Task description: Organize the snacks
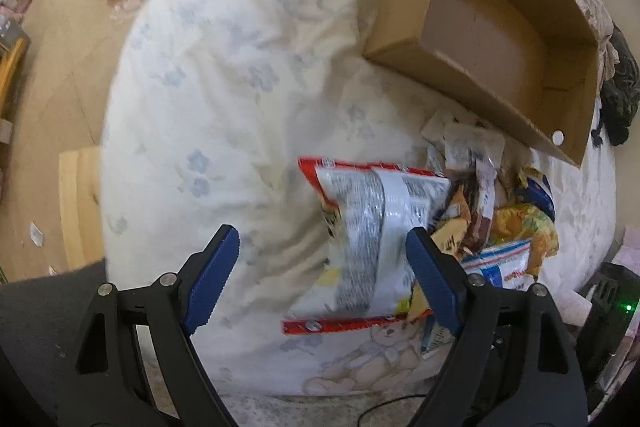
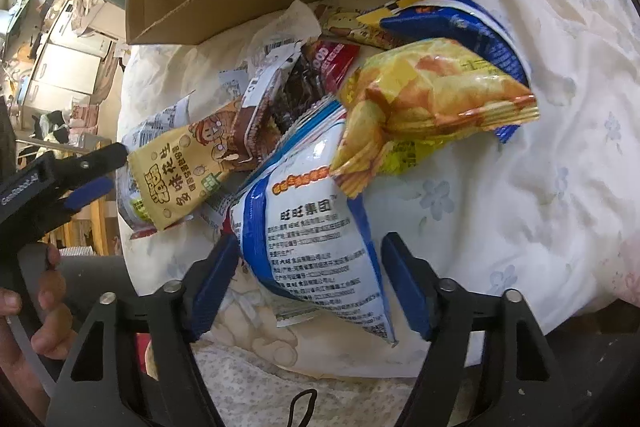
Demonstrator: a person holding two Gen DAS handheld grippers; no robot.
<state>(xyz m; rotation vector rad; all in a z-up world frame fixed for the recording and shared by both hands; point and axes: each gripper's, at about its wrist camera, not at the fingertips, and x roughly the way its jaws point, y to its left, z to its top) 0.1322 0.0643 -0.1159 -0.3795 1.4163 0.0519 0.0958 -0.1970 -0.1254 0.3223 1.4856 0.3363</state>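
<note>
- Off to our left gripper's [image 1: 322, 267] left lies only the quilt [image 1: 224, 75]. Its jaws stand spread, and we see neither blue pad clearly pressing anything.
- The red-edged packet [image 1: 376, 239] lies between those jaws, hard against the right-hand pad, with a wide gap to the left-hand one. If we close from here, we judge the packet may be shoved sideways or buckle, not pinched square.
- Ahead and to the right of that gripper sits the box [image 1: 492, 27], open and empty, well apart from the tips. The other snacks are piled just to the right.
- Seen from our right gripper [image 2: 308, 283], the left one pokes in at far left, beside the peanut bag [image 2: 180, 171].
- The right gripper's jaws are spread too, straddling the white-and-blue bag [image 2: 316, 227]; we cannot tell whether either pad touches it.
- The yellow chip bag [image 2: 432, 99] rests on that bag's far end. Lifting could drag it off the pile or tip neighbours onto the quilt.
- The puffy, glossy film may slip from the pads, or crush the contents if we squeeze hard.
</note>
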